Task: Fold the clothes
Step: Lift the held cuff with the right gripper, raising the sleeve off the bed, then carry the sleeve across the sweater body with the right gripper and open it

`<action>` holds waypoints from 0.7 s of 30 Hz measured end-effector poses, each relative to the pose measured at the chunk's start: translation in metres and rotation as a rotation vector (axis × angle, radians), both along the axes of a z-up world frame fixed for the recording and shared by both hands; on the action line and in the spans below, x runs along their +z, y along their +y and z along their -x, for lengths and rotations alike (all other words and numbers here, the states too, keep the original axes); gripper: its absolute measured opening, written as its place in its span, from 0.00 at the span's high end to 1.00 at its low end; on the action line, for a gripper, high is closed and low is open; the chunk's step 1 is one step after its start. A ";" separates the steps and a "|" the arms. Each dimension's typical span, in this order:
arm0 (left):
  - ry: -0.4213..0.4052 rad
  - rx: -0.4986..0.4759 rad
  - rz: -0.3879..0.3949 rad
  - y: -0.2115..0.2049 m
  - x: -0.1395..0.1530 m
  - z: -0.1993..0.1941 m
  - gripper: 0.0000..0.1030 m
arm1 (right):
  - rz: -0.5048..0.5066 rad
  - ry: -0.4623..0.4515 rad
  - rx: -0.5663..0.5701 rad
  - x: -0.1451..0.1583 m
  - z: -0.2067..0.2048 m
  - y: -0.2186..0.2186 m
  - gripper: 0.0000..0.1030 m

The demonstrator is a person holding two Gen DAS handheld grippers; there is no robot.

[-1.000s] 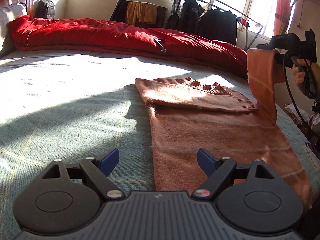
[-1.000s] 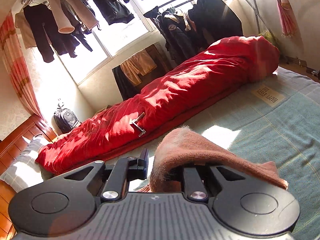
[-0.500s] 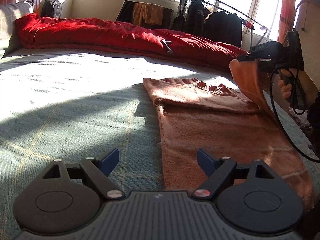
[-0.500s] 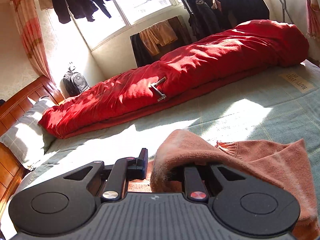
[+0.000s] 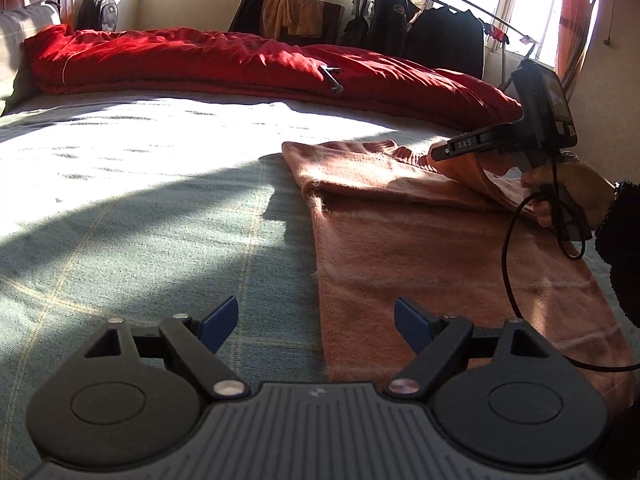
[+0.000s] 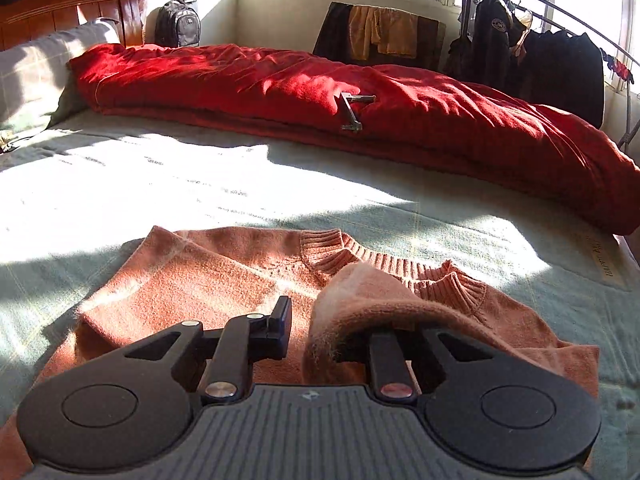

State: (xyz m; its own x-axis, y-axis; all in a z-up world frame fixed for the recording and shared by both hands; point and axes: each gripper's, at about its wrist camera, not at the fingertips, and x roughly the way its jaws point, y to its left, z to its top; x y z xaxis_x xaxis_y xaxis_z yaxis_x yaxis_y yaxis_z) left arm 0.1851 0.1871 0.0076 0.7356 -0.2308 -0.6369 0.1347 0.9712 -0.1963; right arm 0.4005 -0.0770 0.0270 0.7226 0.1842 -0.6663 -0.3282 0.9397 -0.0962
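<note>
- The bed [image 5: 132, 216] carries everything; its cover is a pale green blanket with thin check lines, half in sunlight and half in shadow.
- An orange knitted sweater [image 5: 432, 248] lies flat on it, ribbed collar toward the far side, one part folded over the body.
- A red quilt [image 6: 304, 92] lies in a long roll along the far edge.
- A grey pillow [image 6: 36, 64] rests by the wooden headboard [image 6: 68, 8].
</note>
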 end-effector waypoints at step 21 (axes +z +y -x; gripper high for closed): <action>0.003 0.042 0.040 0.009 -0.005 0.003 0.17 | 0.659 -0.075 0.268 -0.045 0.018 0.078 0.29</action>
